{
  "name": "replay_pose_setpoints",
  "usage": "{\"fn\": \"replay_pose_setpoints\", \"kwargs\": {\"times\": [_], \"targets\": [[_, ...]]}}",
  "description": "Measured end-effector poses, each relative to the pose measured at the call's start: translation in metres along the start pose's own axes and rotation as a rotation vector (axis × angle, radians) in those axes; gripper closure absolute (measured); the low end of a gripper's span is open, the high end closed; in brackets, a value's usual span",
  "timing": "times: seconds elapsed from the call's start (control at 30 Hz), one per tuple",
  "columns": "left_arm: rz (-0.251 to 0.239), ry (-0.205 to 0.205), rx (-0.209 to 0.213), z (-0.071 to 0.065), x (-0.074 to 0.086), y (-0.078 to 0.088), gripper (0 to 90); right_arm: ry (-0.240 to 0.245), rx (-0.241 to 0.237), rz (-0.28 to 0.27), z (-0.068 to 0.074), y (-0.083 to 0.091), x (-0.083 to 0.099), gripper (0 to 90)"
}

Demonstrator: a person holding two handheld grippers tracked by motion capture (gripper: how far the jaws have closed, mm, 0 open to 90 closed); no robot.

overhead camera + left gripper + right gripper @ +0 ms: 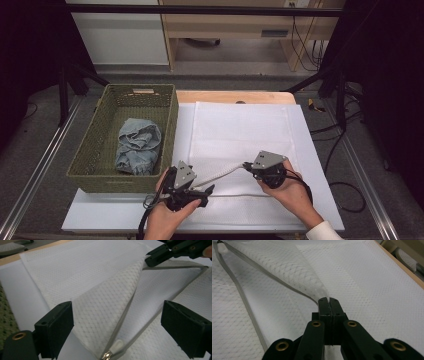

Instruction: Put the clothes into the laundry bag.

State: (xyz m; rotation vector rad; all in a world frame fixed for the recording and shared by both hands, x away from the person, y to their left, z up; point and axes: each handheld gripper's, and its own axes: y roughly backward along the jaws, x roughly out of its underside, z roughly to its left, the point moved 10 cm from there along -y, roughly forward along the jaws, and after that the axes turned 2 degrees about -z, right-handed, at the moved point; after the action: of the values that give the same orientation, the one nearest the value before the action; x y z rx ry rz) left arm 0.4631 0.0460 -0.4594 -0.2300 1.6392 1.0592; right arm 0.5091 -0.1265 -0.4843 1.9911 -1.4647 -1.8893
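A white mesh laundry bag [240, 125] lies flat on a white board, its grey zipper open along the near edge. My right gripper [248, 165] is shut on the upper zipper edge and holds that layer up off the bag, as the right gripper view shows [328, 300]. The raised mesh flap [100, 305] stretches from the right gripper [150, 260] down towards the zipper pull [108, 355]. My left gripper [206, 192] is open, its jaws wide on either side of the flap near the pull [117, 307], without pressing on it.
A green woven basket [95, 155] stands left of the bag and holds a crumpled denim garment [138, 145]. The white board [100, 212] covers a wooden table [235, 96]. Dark frame legs and cables flank the table.
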Motion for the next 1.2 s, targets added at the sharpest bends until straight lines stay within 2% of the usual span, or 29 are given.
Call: {"fn": "replay_pose_setpoints", "kwargs": {"times": [0.17,0.37,0.63,0.67,0.93,1.07,1.2], "targets": [[0.028,0.012,-0.044,0.016,-0.013,0.007,11.1,0.018,0.004,0.009,0.001,-0.002,-0.002,90.0],[0.047,0.033,-0.077,0.036,-0.027,0.015,11.1,0.023,0.025,-0.012,0.001,-0.002,-0.008,90.0],[0.078,-0.013,-0.112,0.054,-0.036,0.022,11.1,0.012,0.015,-0.033,0.003,0.000,-0.009,90.0],[0.072,-0.012,-0.124,0.057,-0.037,0.022,11.0,0.009,0.017,-0.034,0.003,0.001,-0.008,90.0],[0.116,-0.035,-0.157,0.072,-0.041,0.030,11.1,0.002,0.014,-0.037,0.004,0.001,-0.006,90.0],[0.130,-0.047,-0.169,0.080,-0.041,0.035,11.8,0.010,-0.012,-0.024,0.008,0.000,-0.003,90.0],[0.139,-0.049,-0.181,0.087,-0.040,0.040,11.7,0.019,-0.014,-0.023,0.009,0.000,-0.003,90.0]]}}
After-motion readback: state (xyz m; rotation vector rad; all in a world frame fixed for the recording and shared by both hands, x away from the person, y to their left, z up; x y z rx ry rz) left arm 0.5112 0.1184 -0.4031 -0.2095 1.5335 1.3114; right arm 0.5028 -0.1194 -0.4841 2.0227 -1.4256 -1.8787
